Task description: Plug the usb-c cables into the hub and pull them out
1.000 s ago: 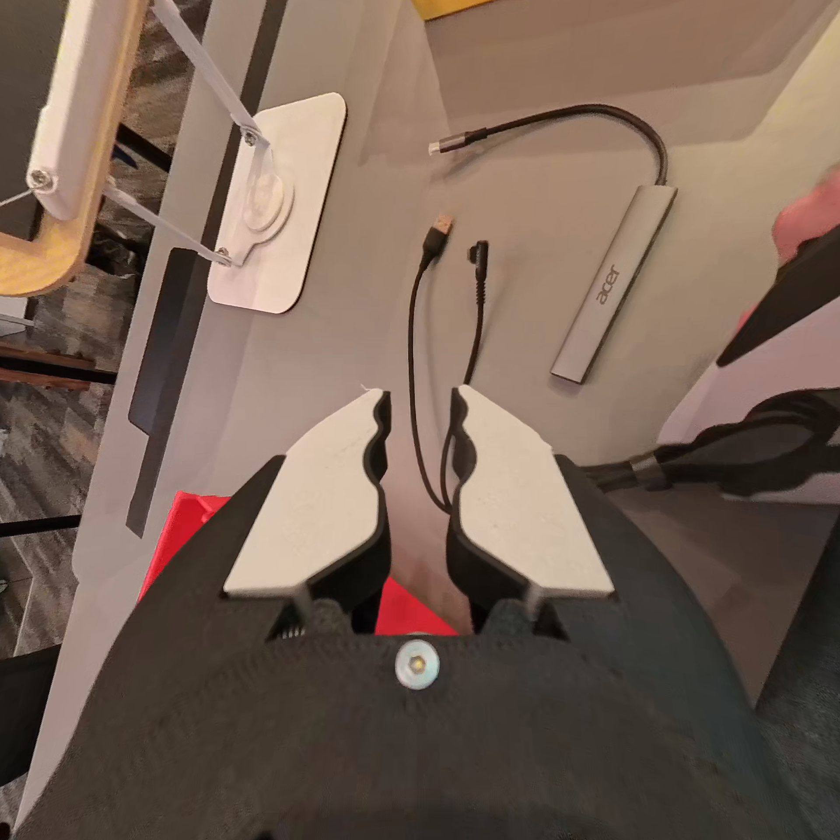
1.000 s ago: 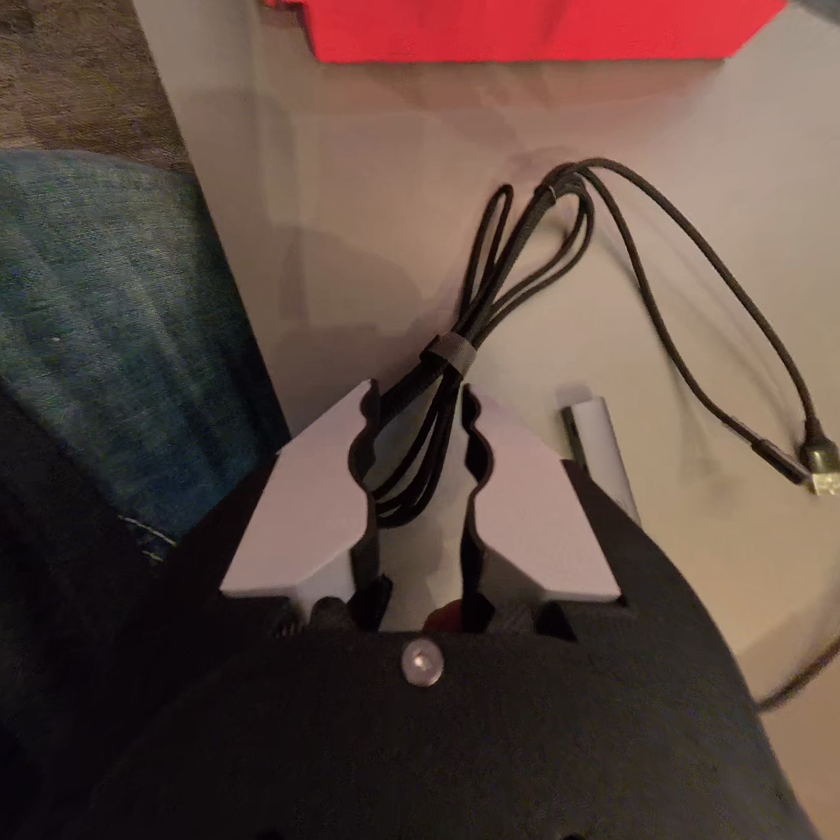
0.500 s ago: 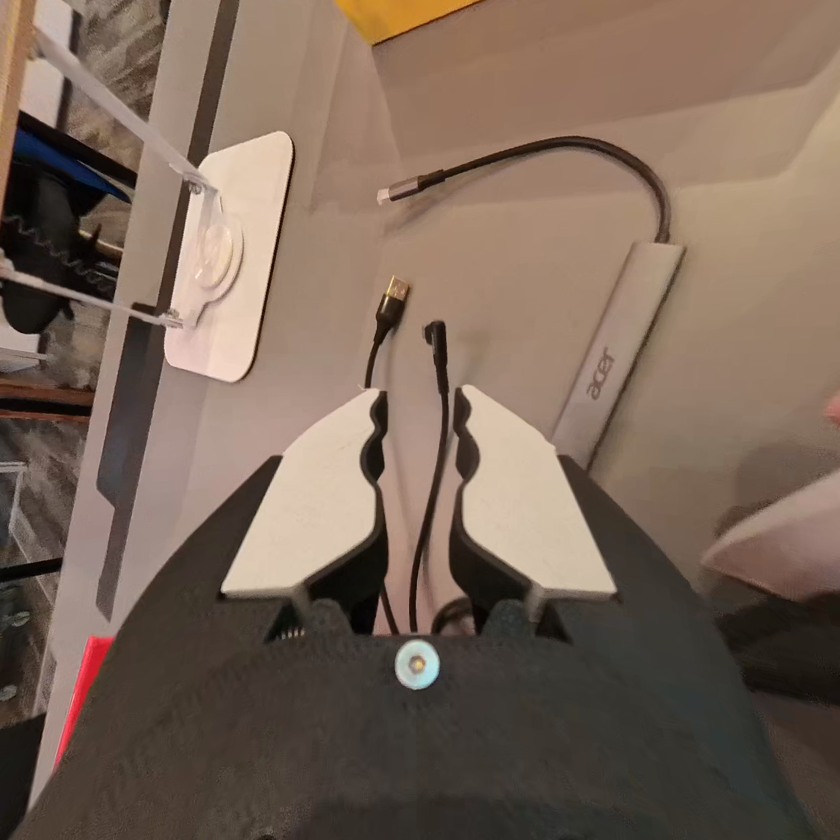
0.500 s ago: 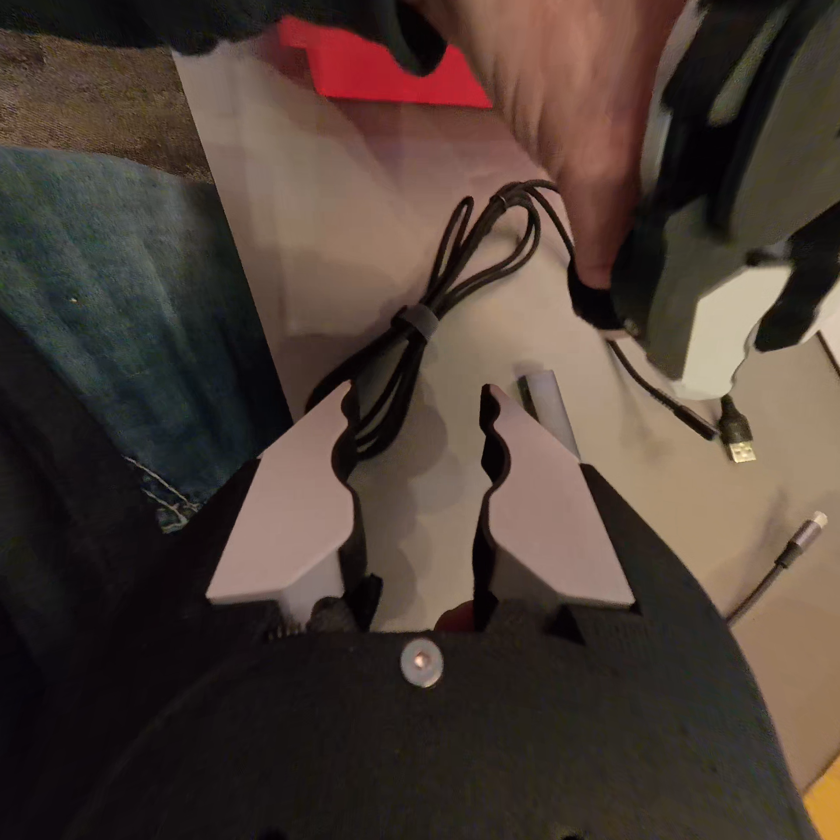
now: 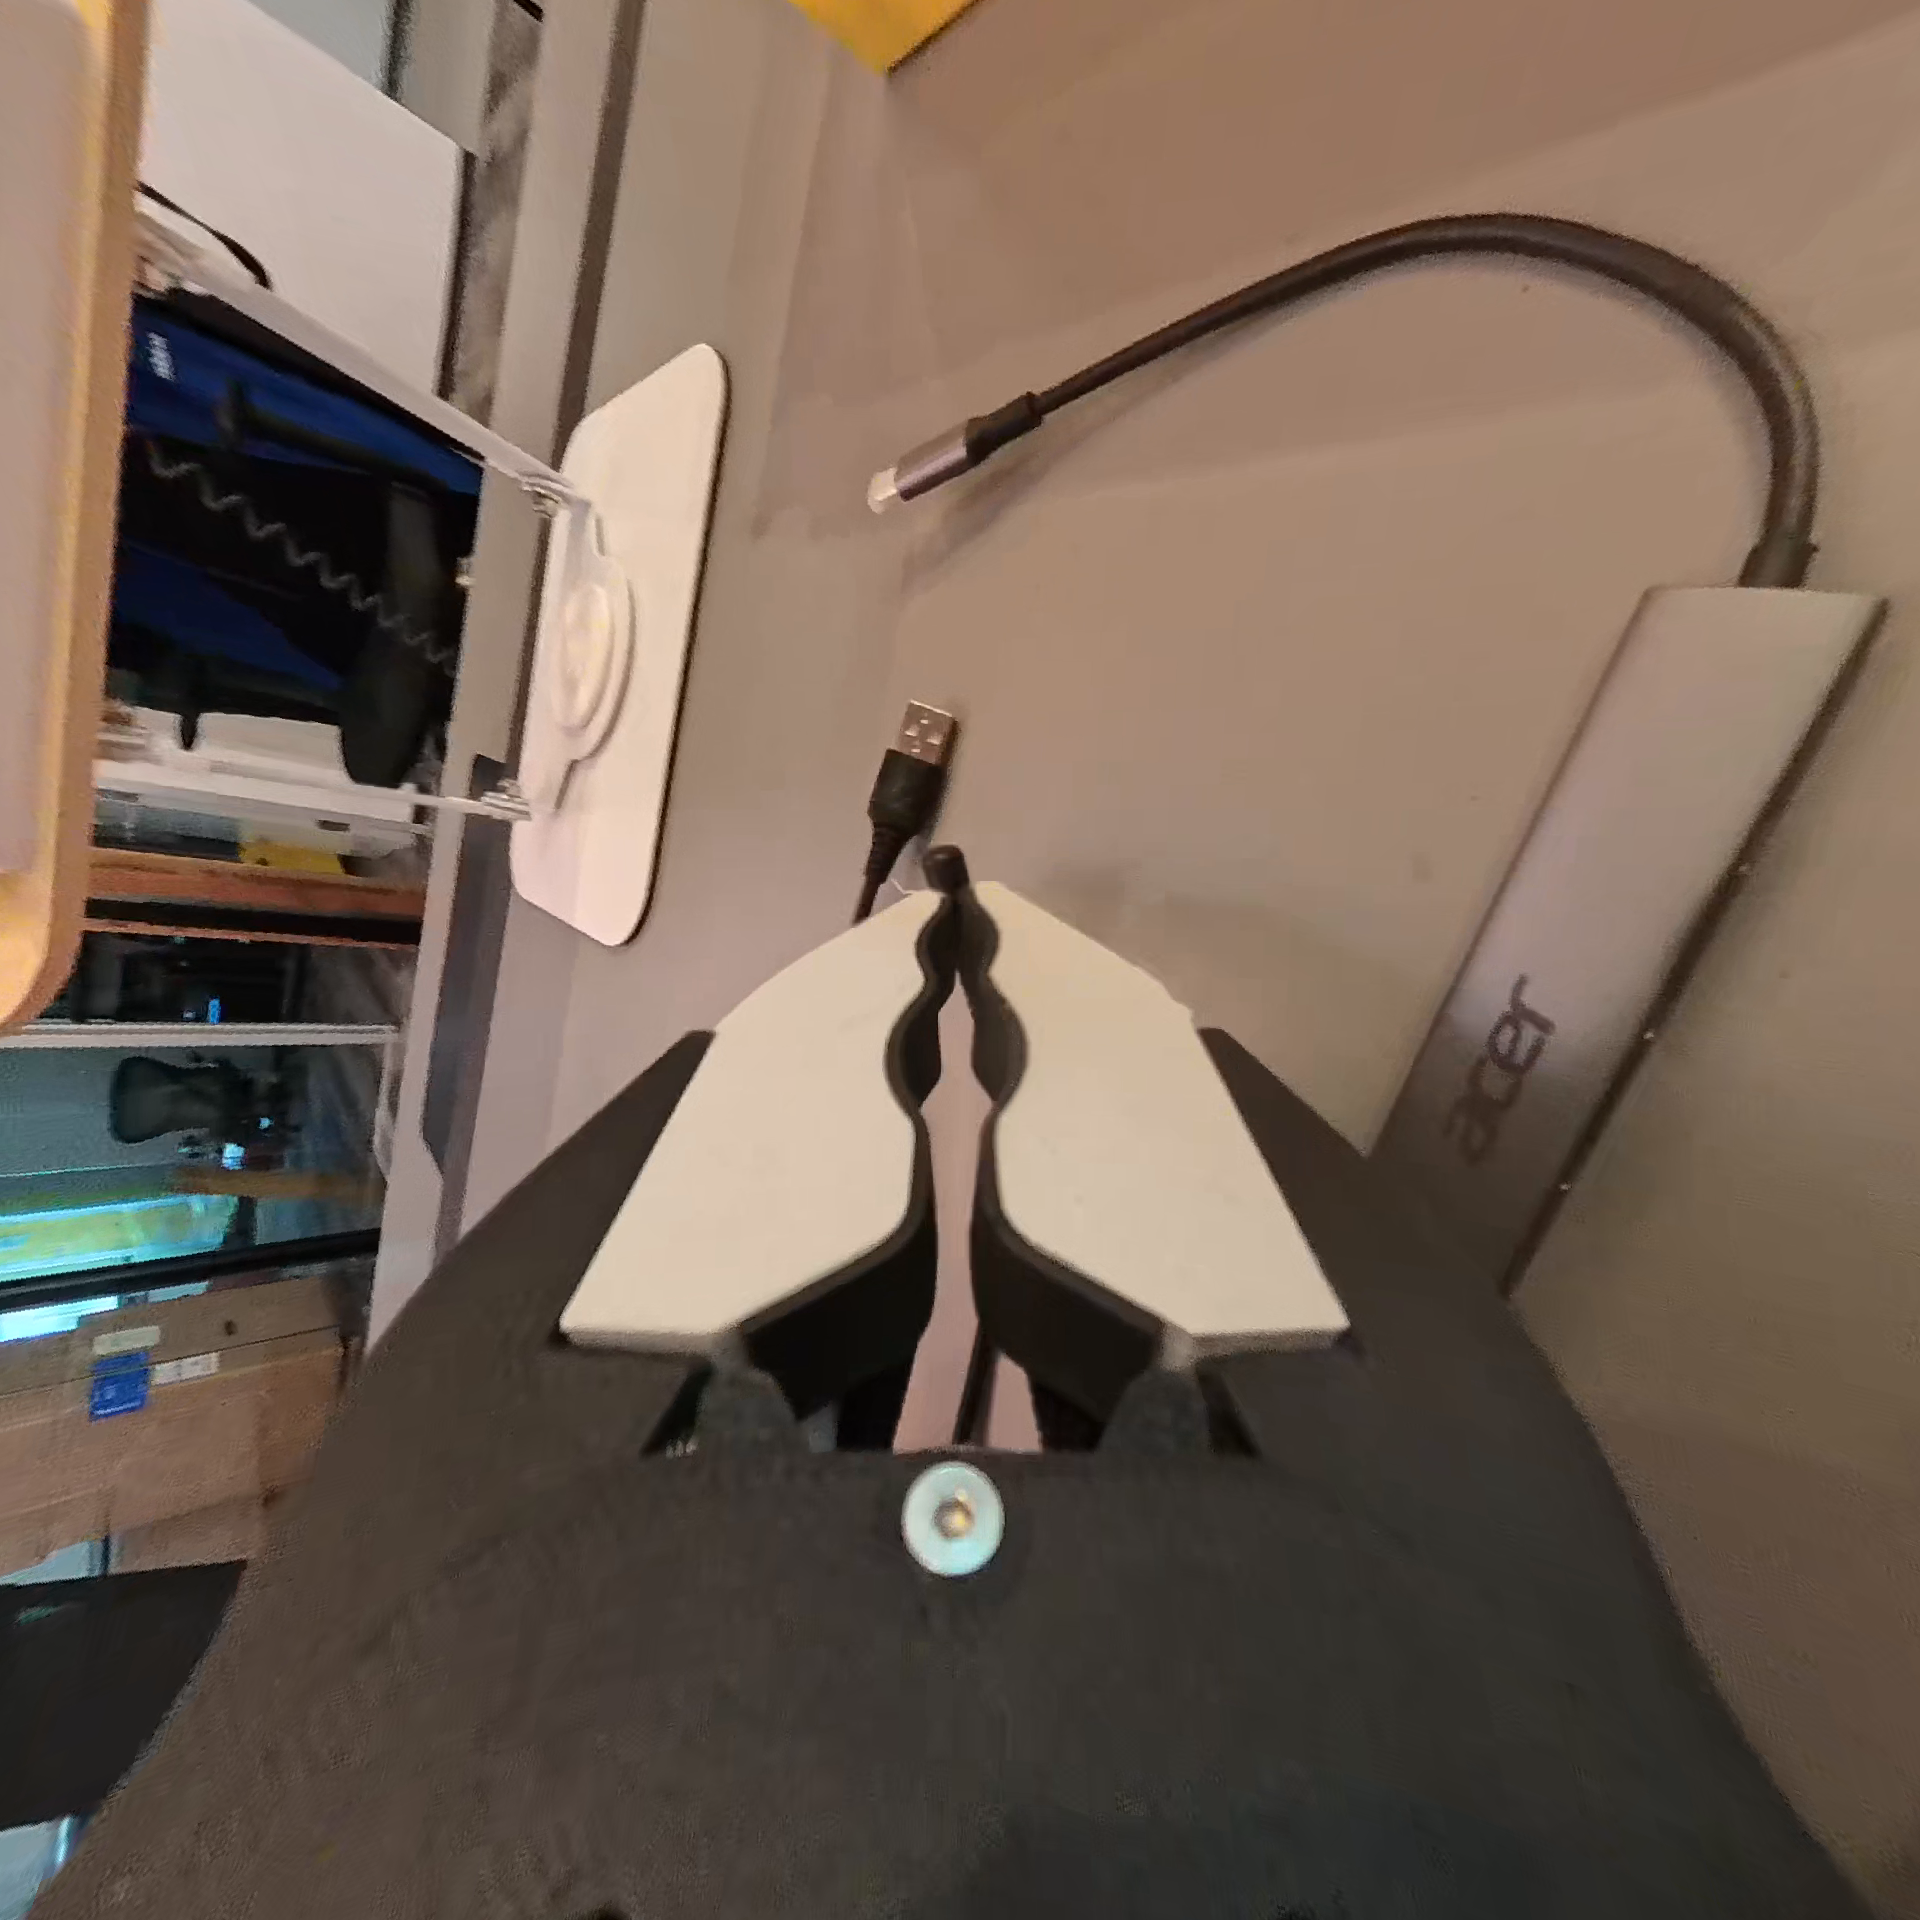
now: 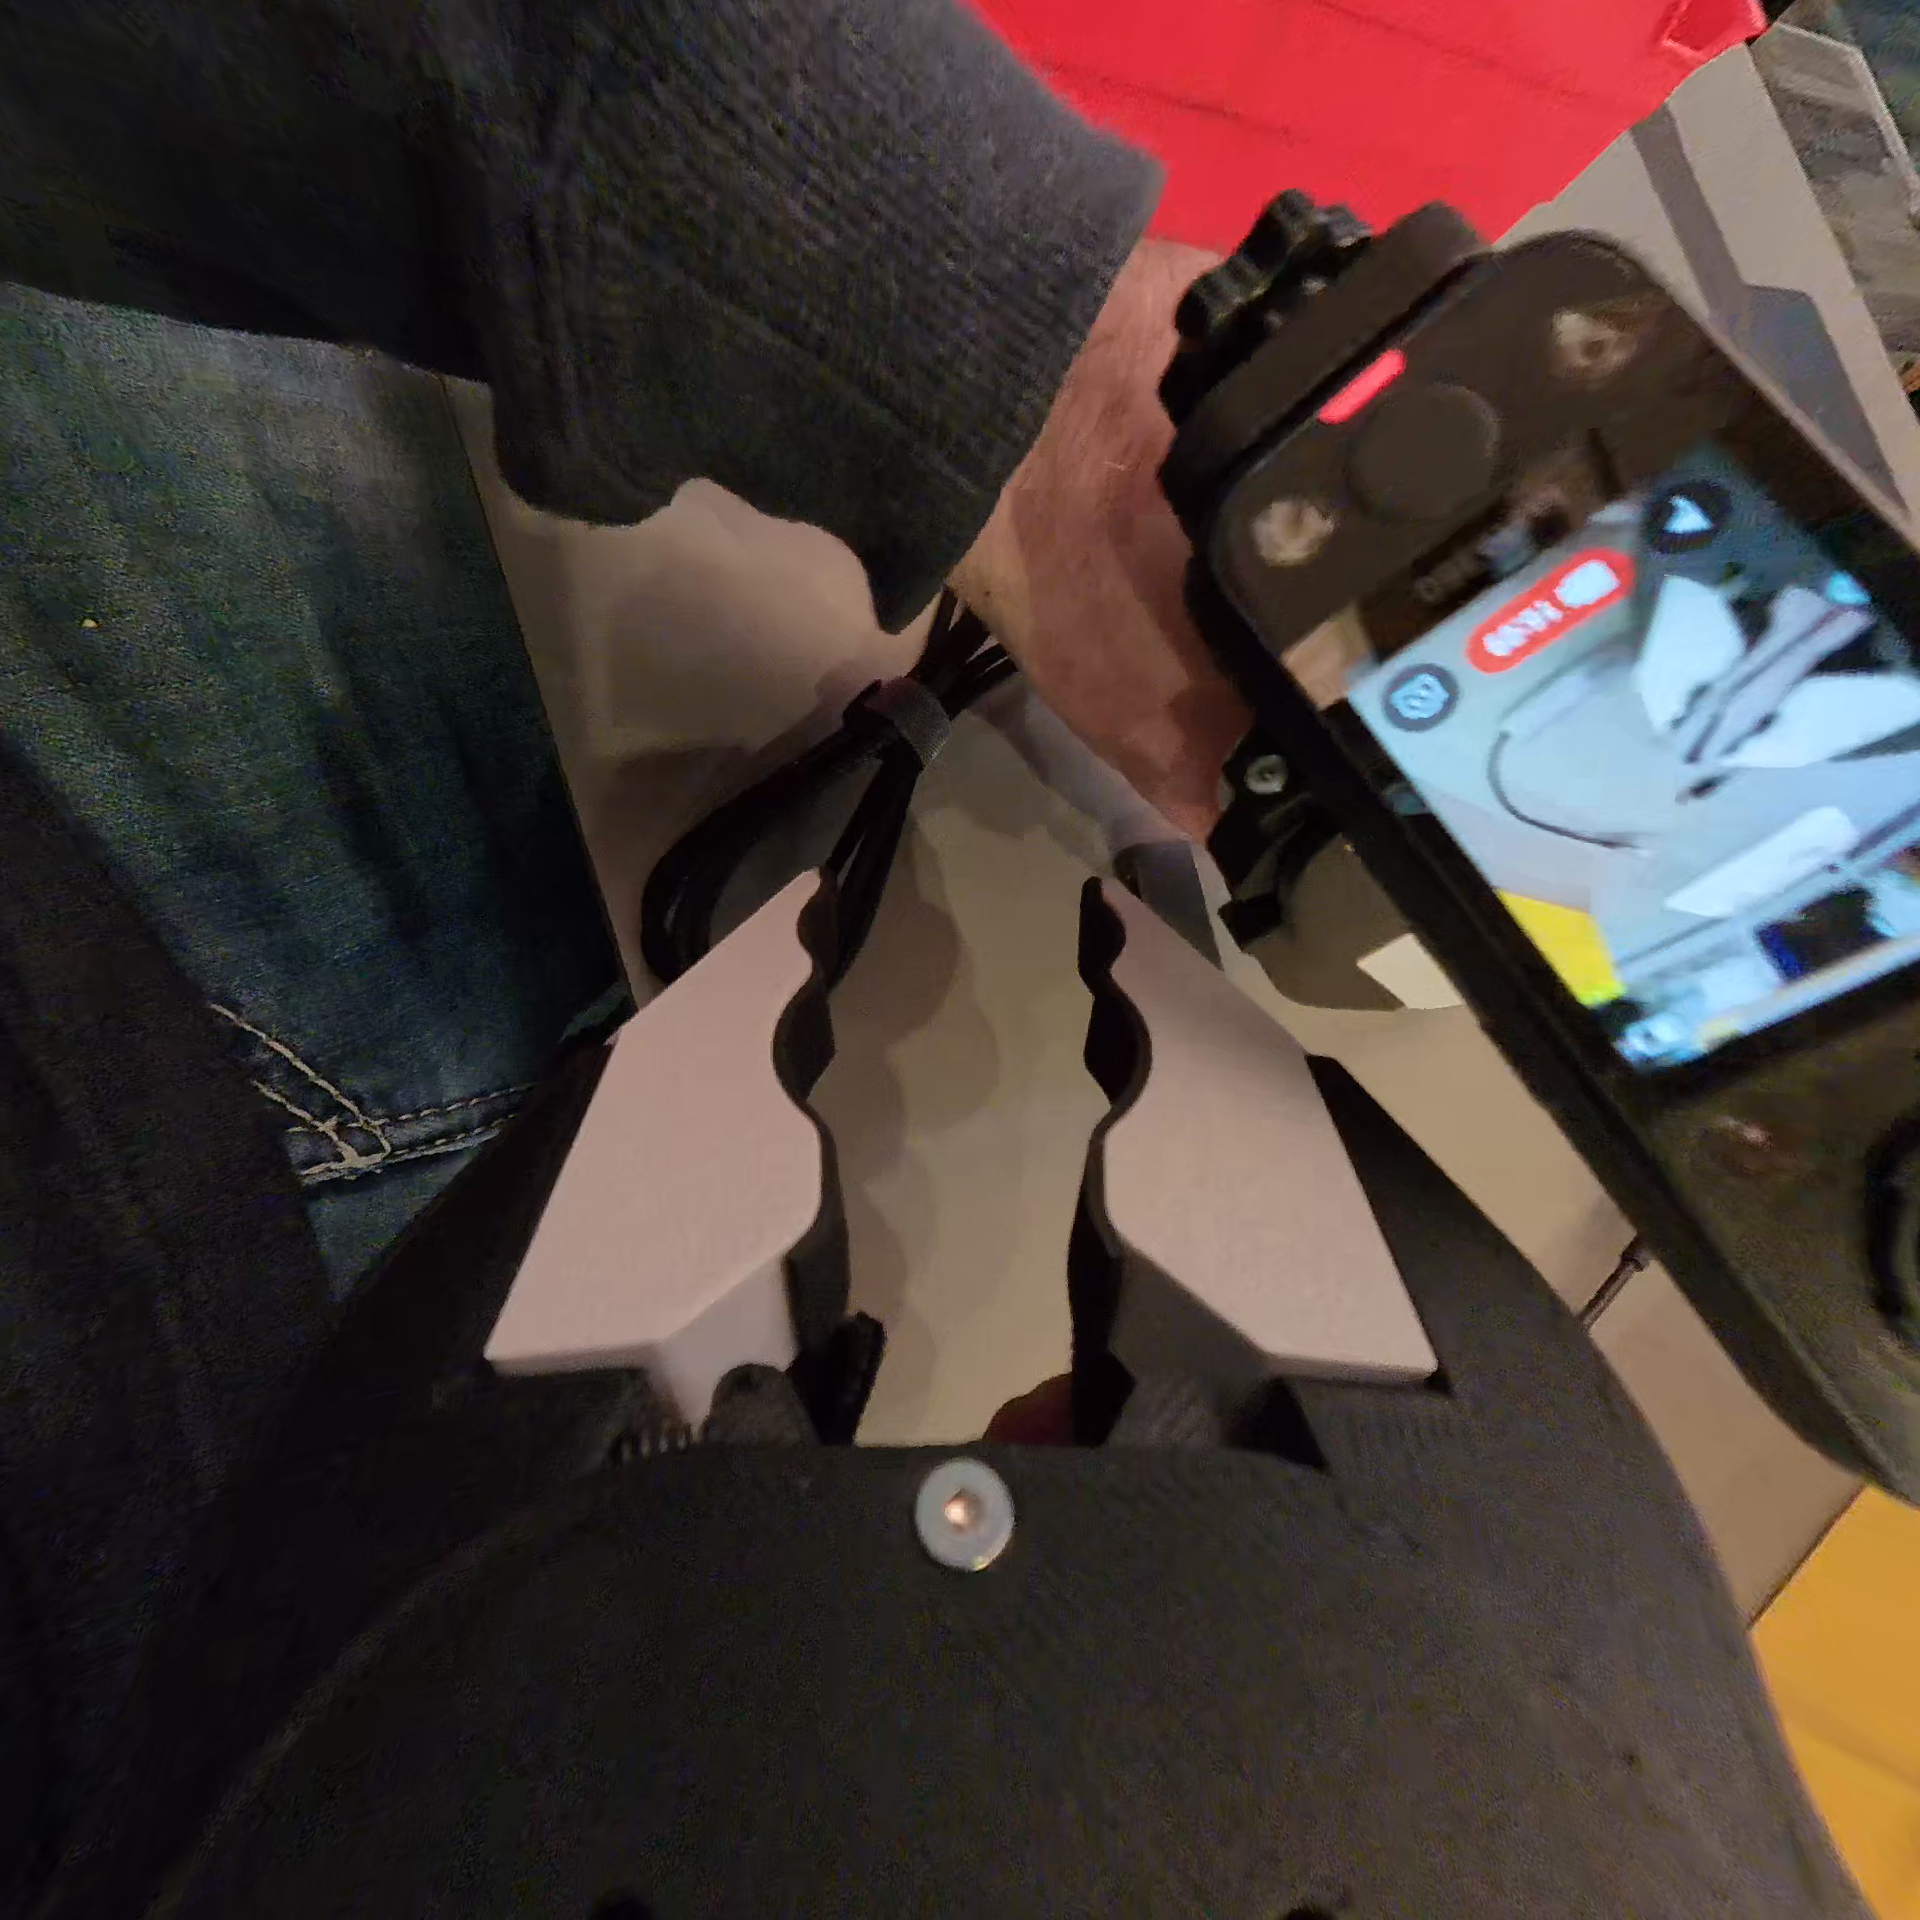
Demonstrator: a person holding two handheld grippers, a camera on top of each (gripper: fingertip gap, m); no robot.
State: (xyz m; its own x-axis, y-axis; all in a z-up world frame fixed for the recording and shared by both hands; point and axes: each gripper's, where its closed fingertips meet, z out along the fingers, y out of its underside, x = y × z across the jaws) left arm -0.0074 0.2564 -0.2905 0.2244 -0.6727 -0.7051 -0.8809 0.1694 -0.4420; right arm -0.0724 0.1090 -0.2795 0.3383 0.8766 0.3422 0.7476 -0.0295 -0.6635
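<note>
Black cable: plug end hidden between the left gripper fingertips. Hub: near end behind the gripper body. Cable bundle: far loops under a dark sleeve.

hub blocks right; left tabletop free.

Hub is showing silver-grey with a black tail cable. Gripper fingers are looking off-white on black bodies. Table is reading grey. Box is showing red, jeans blue denim, sleeve dark knit.
</note>
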